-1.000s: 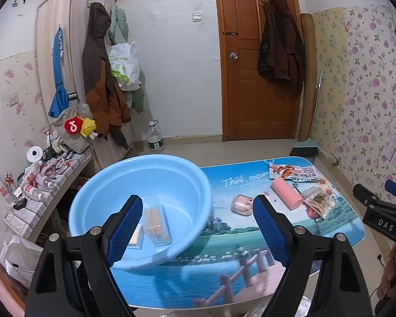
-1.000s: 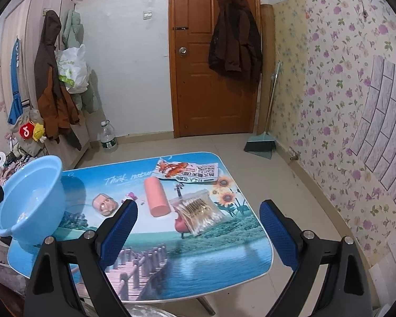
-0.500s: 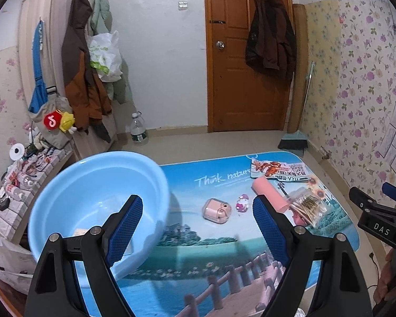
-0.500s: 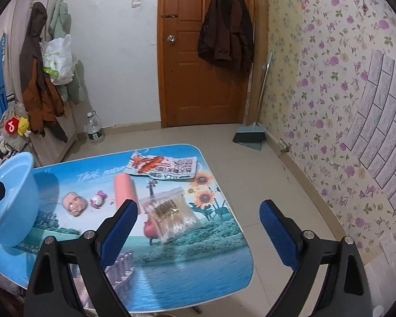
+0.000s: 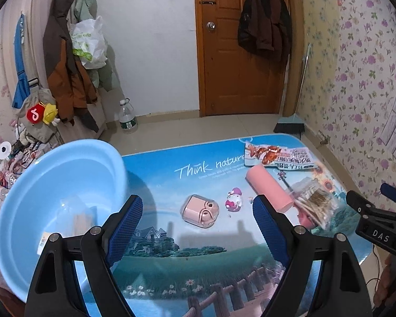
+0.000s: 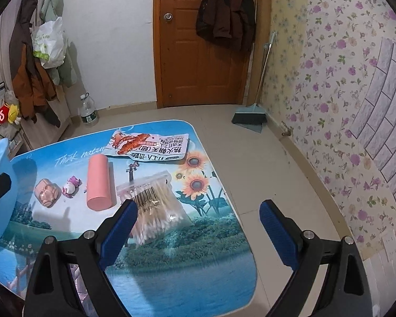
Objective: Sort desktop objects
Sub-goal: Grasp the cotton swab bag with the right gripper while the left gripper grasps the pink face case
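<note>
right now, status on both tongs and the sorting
Left tongs open, empty, over pink case. Right tongs open, empty, by cotton swab bag. Blue basin holds some items. Nothing blocking.

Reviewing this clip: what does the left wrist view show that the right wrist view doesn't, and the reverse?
Only the left wrist view looks into the blue basin, where clear packets already lie, and shows the open left gripper above the pink case.

Only the right wrist view shows the open right gripper, the table's right edge and the floor beyond it.

Both show the figurine, pink cylinder, cotton swab bag and snack packet on the table, neither gripper holding anything.
</note>
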Tool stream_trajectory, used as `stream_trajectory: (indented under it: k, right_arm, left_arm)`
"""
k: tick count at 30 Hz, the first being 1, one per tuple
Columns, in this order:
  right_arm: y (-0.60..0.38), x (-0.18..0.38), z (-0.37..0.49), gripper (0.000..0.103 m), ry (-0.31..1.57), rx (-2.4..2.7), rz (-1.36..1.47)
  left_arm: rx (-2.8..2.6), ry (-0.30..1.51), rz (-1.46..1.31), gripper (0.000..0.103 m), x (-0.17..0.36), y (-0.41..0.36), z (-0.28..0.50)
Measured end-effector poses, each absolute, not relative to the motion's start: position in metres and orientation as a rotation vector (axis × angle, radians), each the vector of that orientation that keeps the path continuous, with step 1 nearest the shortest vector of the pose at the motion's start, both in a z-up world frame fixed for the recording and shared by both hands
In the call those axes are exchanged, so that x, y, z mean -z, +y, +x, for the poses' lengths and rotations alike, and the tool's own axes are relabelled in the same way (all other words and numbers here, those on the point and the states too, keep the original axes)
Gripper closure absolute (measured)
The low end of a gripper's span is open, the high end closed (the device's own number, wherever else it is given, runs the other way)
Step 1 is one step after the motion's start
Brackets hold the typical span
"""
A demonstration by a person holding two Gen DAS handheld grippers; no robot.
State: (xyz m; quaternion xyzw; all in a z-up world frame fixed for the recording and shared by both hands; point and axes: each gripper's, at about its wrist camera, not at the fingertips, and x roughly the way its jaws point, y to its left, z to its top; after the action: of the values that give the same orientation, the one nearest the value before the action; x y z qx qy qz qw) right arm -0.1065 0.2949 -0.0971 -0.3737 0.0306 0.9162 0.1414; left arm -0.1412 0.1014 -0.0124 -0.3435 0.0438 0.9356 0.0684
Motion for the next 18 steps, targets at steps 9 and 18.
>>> stream_trajectory:
  k: [9, 18]
  right_arm:
    - [0.288, 0.123, -0.131, 0.008, 0.050, -2.647, -1.153]
    - [0.291, 0.134, -0.144, 0.008, 0.066, -2.635, -1.171]
  left_arm:
    - [-2.800, 0.184, -1.052, 0.015, 0.037, 0.113, -0.162]
    - [-2.775, 0.219, -1.023, 0.014, 0.039, 0.128, -0.174]
